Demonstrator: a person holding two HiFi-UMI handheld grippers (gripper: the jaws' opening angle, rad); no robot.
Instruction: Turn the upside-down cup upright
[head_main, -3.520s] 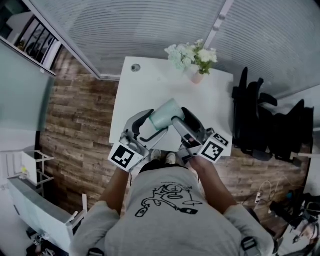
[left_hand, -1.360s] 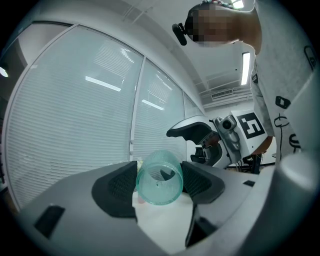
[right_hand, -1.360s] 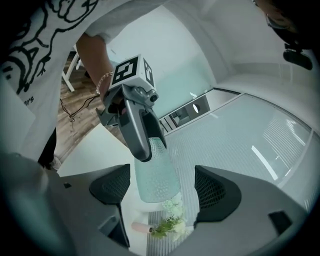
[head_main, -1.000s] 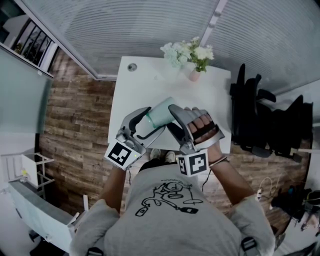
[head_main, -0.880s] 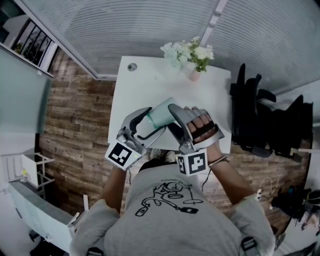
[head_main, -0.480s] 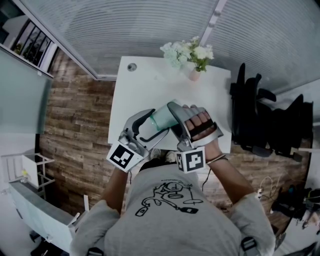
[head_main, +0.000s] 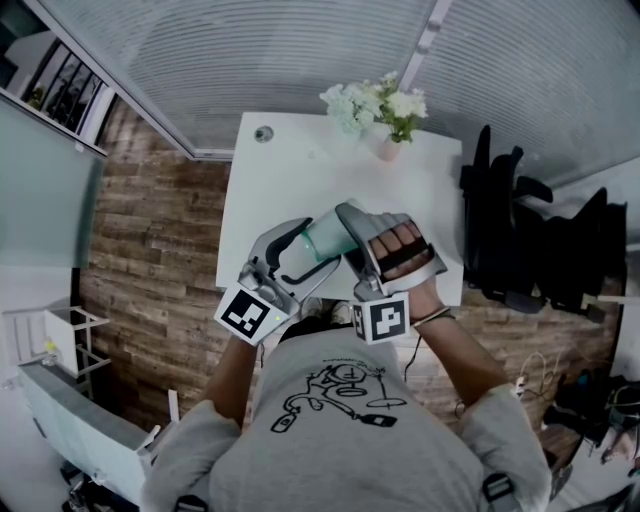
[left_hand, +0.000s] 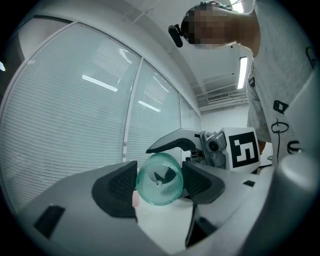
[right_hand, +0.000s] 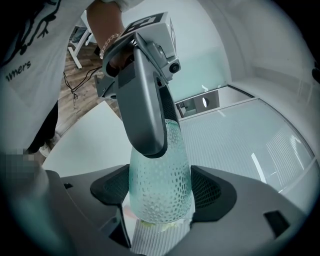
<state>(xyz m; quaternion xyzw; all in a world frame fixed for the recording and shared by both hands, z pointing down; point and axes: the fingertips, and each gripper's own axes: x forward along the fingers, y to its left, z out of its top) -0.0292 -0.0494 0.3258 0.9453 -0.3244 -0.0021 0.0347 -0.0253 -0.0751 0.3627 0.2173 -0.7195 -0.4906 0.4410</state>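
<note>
A pale green dimpled cup lies on its side in the air above the near edge of the white table. My left gripper is shut on it from the left. In the left gripper view the cup shows end-on between both pads. My right gripper comes in from the right, hand turned fingers-up. In the right gripper view the cup fills the gap, both pads against its wide end. A left gripper finger lies along the cup's side.
A pink vase of white flowers stands at the table's far edge, with a round cable hole at the far left corner. Black chairs stand right of the table. The floor is wood plank.
Since 3.5 s ago the right gripper has rolled over beside the cup. Over the last second the left gripper and cup drifted slightly nearer the person, deeper between the right jaws.
</note>
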